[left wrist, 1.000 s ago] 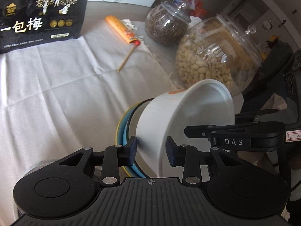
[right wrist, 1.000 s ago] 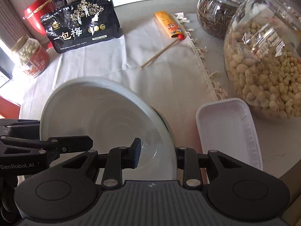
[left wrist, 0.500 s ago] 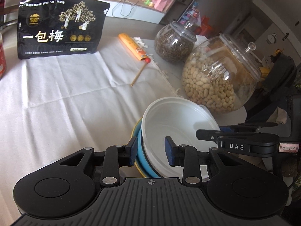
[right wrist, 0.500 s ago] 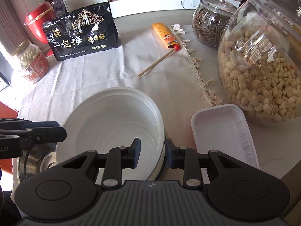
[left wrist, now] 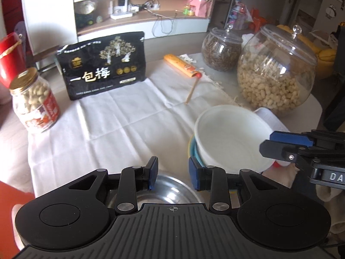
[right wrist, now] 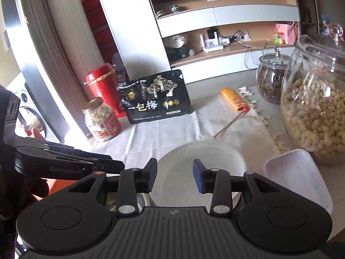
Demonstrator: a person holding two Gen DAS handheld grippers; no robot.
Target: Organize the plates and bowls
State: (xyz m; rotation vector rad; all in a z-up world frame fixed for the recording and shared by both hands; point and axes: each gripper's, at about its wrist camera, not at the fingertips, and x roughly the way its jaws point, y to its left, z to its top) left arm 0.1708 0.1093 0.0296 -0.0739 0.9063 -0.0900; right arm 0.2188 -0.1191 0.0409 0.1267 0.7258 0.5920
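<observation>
A white bowl (left wrist: 230, 138) sits nested in a blue and yellow bowl (left wrist: 193, 151) on the white cloth; it also shows in the right wrist view (right wrist: 200, 166). A steel bowl (left wrist: 170, 187) lies just below my left gripper (left wrist: 172, 172), which is open and empty, left of the stack. My right gripper (right wrist: 174, 176) is open and empty, raised above the near rim of the white bowl. A white rectangular tray (right wrist: 299, 177) lies right of the stack.
A large peanut jar (left wrist: 276, 69) and a smaller dark-filled jar (left wrist: 222, 47) stand at the right. A black snack bag (left wrist: 103, 64), a peanut jar with gold lid (left wrist: 34, 101), a red canister (right wrist: 103, 86) and an orange packet with stick (left wrist: 183, 67) stand behind.
The white bowl went from tilted in my right gripper to resting flat in the blue bowl. Both grippers opened, let go and pulled back and upward.
</observation>
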